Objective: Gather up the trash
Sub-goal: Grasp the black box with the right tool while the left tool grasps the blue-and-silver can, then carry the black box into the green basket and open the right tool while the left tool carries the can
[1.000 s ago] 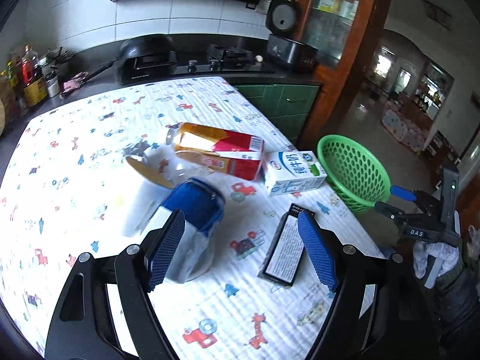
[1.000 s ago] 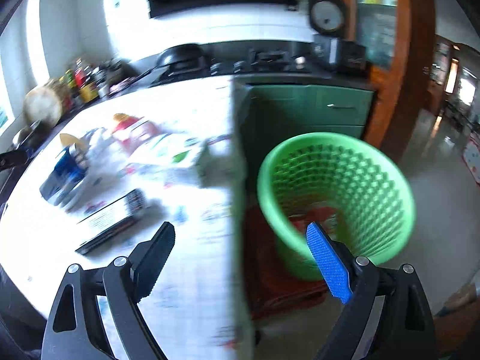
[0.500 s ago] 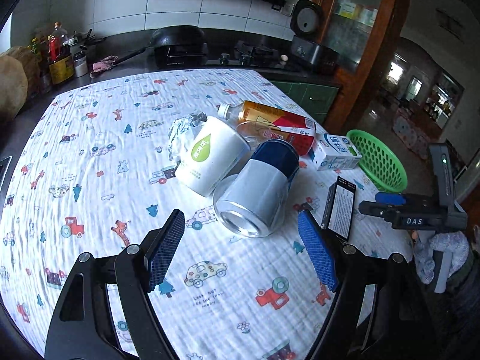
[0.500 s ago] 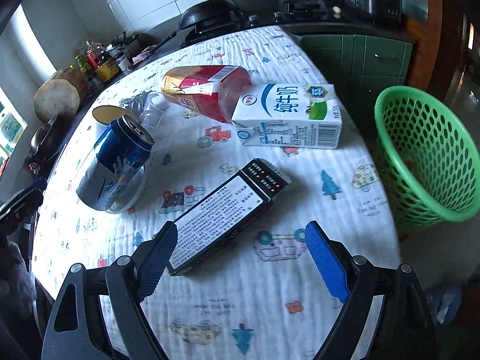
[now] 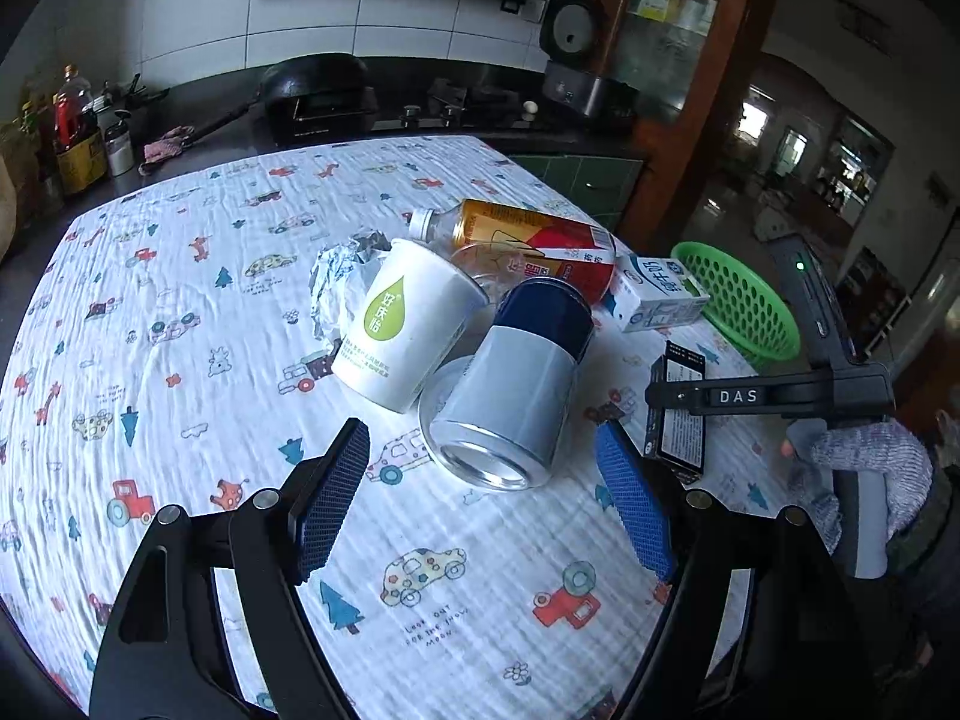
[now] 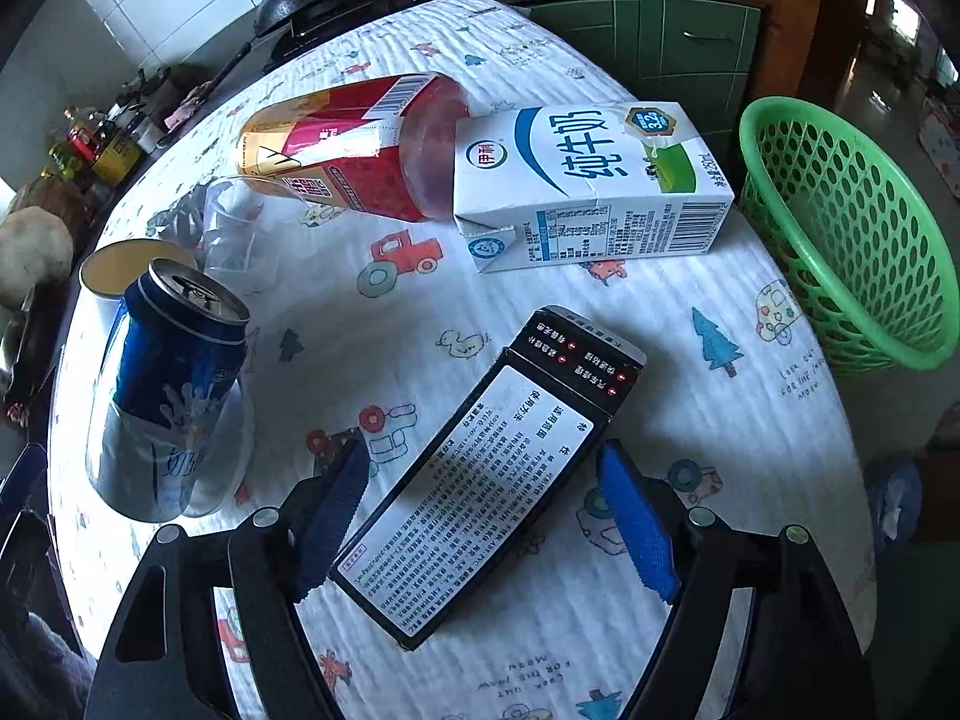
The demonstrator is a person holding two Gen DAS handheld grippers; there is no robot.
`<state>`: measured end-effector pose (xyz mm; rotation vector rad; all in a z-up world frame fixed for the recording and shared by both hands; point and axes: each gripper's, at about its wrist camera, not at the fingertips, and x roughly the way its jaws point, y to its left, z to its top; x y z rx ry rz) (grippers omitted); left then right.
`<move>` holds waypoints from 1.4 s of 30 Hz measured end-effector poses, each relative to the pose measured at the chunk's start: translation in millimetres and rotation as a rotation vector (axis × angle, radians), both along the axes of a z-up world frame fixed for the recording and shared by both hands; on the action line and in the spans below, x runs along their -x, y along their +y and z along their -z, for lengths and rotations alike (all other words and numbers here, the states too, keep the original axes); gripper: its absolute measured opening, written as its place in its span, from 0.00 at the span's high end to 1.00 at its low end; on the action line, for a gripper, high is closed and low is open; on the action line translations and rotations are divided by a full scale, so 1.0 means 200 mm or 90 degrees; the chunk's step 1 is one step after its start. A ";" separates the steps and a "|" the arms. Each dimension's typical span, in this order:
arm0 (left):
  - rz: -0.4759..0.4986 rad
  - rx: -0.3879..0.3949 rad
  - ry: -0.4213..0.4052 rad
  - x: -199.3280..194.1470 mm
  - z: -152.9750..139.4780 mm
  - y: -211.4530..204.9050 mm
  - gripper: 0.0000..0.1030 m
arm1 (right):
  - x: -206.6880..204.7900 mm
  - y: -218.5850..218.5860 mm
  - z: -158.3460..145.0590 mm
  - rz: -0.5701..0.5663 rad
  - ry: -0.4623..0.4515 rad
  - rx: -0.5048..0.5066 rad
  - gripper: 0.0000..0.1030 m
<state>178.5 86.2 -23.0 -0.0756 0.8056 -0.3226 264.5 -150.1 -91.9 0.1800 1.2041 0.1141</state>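
Observation:
Trash lies on the patterned tablecloth [image 5: 180, 324]: a blue and silver can [image 5: 516, 384] on its side, a white paper cup [image 5: 408, 324], a red-labelled bottle [image 5: 534, 240], crumpled foil [image 5: 336, 276], a milk carton [image 6: 588, 180] and a flat black box [image 6: 480, 480]. My left gripper [image 5: 480, 498] is open, just in front of the can's base. My right gripper [image 6: 480, 516] is open, its fingers on either side of the black box's near half. A green basket [image 6: 852, 228] stands past the table's right edge.
A dark counter with a stove and a pan [image 5: 318, 90] runs behind the table. Bottles [image 5: 72, 126] stand at its left end. A clear plastic cup [image 6: 234, 228] lies beside the bottle. Green cabinets [image 6: 648, 36] and a wooden door frame are at the right.
My right gripper swung from the basket to the table and closed in over the black box. My left gripper pulled back and turned a little, so the can now lies just ahead of its fingers.

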 end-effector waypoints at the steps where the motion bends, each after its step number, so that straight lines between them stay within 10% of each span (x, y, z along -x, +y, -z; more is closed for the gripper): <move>1: 0.007 -0.006 -0.001 -0.01 0.00 -0.01 0.25 | 0.00 0.01 0.01 0.003 0.005 0.001 0.28; 14: 0.099 -0.072 0.017 -0.18 0.03 -0.20 0.25 | 0.01 -0.04 0.01 -0.011 0.012 0.026 0.53; 42: 0.147 -0.200 0.088 -0.39 0.16 -0.38 0.32 | 0.07 -0.01 0.02 -0.115 -0.018 0.085 0.54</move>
